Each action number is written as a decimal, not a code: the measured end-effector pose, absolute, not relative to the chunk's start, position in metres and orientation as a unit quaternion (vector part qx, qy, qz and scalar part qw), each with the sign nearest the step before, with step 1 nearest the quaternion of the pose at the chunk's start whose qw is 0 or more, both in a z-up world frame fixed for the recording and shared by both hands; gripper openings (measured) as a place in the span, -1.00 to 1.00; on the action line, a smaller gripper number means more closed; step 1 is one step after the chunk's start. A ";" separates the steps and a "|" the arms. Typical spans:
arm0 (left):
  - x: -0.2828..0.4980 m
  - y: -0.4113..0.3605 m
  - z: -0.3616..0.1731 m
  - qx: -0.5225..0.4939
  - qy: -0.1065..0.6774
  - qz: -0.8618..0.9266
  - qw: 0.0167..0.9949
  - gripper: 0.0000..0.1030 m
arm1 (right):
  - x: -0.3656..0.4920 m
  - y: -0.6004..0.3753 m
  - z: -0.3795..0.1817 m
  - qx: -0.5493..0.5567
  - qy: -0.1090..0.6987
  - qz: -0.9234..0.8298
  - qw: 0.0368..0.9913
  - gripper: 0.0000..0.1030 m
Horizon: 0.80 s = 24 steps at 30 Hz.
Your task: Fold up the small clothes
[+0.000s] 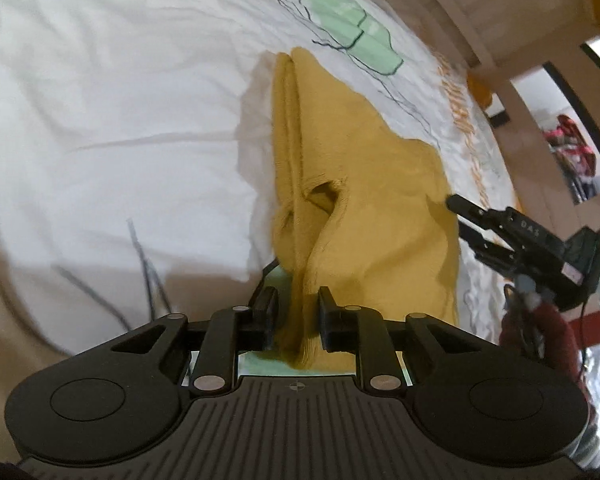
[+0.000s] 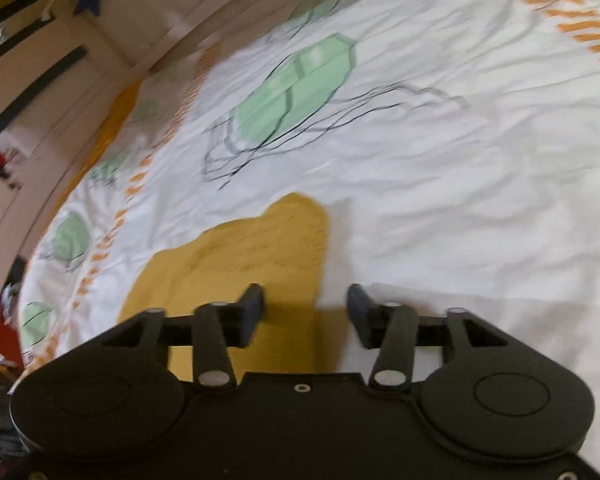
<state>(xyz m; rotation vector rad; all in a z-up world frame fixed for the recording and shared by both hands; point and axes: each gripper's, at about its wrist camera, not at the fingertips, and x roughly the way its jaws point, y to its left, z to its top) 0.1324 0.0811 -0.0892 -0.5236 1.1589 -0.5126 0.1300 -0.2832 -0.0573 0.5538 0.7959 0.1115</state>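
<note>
Mustard garment [image 1: 364, 184]: soft matt knit cloth. Bedsheet [image 1: 120, 100]: thin, creased white printed cotton-like cloth. Gripper fingers [image 1: 328, 312]: matt black plastic with shiny metal pins.

Left gripper [image 1: 299, 304] jaws narrowly parted, right gripper [image 2: 306, 304] jaws wide apart

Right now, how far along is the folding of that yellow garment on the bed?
Partway. Done: the yellow garment already lies doubled, layered edges showing at its far end on the white bedsheet. In hand: the left tongs have a bunched ridge of it between them; the right tongs stand open, empty, over its edge. Left: flattening that raised ridge and finishing the fold.
</note>
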 end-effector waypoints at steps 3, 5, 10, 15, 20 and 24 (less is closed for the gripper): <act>0.122 0.075 -0.076 -0.201 0.512 -0.224 0.804 -0.57 | 0.117 -0.288 -0.054 0.255 0.364 0.037 0.895 0.15; 0.111 0.071 -0.063 -0.168 0.481 -0.220 0.832 -0.57 | 0.107 -0.288 -0.048 0.252 0.346 0.036 0.903 0.17; 0.086 0.055 -0.027 -0.082 0.383 -0.219 0.894 -0.55 | 0.094 -0.277 -0.038 0.216 0.313 0.041 0.924 0.43; 0.100 0.034 -0.022 -0.053 0.354 -0.222 0.907 -0.45 | 0.093 -0.257 -0.035 0.167 0.306 0.054 0.936 0.50; 0.115 0.023 -0.032 -0.034 0.344 -0.199 0.917 -0.45 | 0.098 -0.240 -0.029 0.130 0.299 0.068 0.943 0.72; 0.126 0.025 -0.046 -0.026 0.353 -0.175 0.919 -0.44 | 0.110 -0.235 -0.033 0.113 0.309 0.063 0.942 0.72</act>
